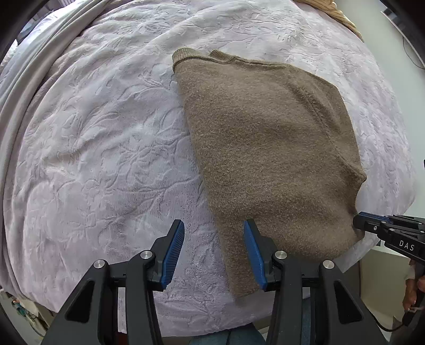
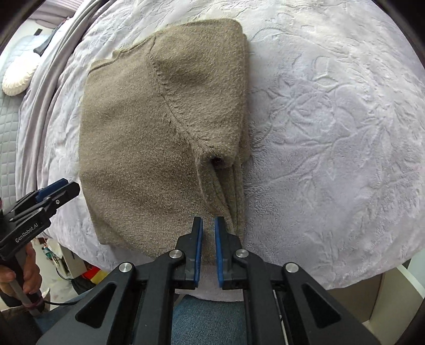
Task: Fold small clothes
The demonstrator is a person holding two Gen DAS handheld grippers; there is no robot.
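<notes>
A brown knitted sweater [image 1: 268, 148] lies folded lengthwise on the pale lilac bedspread [image 1: 101, 148]; it also shows in the right wrist view [image 2: 148, 138], with a sleeve tucked along its right side. My left gripper [image 1: 213, 228] is open, its jaws wide apart over the sweater's near left edge, holding nothing. My right gripper [image 2: 208, 225] hovers over the sweater's near hem with its jaws a narrow gap apart and nothing between them. Each gripper shows in the other's view, the right one [image 1: 372, 223] and the left one [image 2: 61, 189].
The bedspread [image 2: 332, 132] covers a bed whose near edge runs just in front of the grippers. A tan knitted item [image 1: 337, 13] lies at the far right. A white pillow [image 2: 18, 77] and a grey quilted surface [image 2: 10, 127] lie at the far left.
</notes>
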